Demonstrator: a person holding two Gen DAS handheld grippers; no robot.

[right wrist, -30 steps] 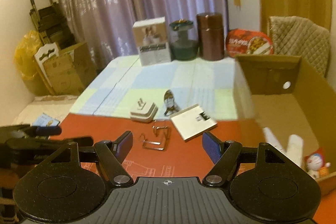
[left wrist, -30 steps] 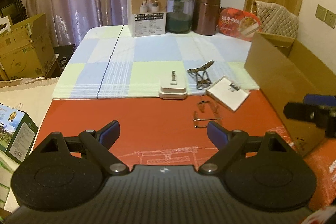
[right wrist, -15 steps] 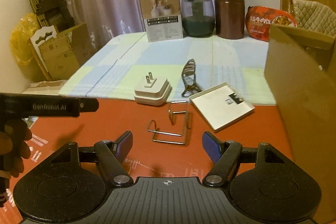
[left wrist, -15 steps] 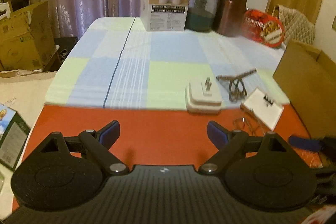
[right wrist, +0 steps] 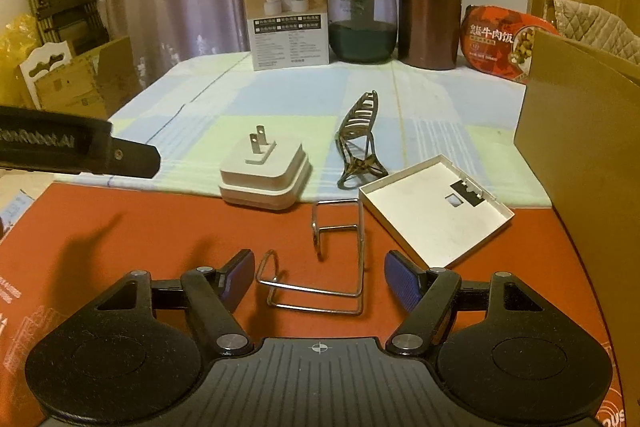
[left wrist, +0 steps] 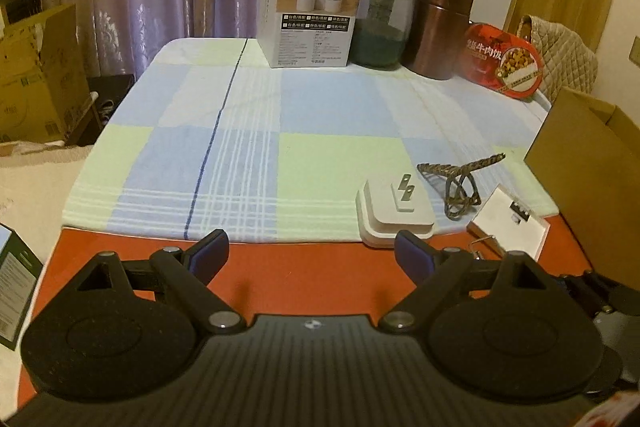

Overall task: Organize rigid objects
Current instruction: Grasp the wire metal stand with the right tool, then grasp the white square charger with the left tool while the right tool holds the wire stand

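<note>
A: What is nearest in the right wrist view?

B: The right claw, its blue-padded fingers spread wide and holding nothing. A bent wire rack lies on the red mat partly between the fingertips.

A: And the left claw?

B: The left claw is also wide apart and empty, hovering over bare red mat. From the right camera it shows as a black bar entering at the left edge.

A: What lies past the wire rack?

B: A white plug adapter, prongs pointing up, sits where the red mat meets the checked cloth. Just right of it rests a brass-coloured metal hair clip on the cloth. A flat white square lid lies tilted across the mat's edge, near a cardboard box on the right.

A: And farthest back on the worktop?

B: A row against the curtain: a white product carton, a dark green glass jar, a copper-brown canister and a red food bowl.
</note>
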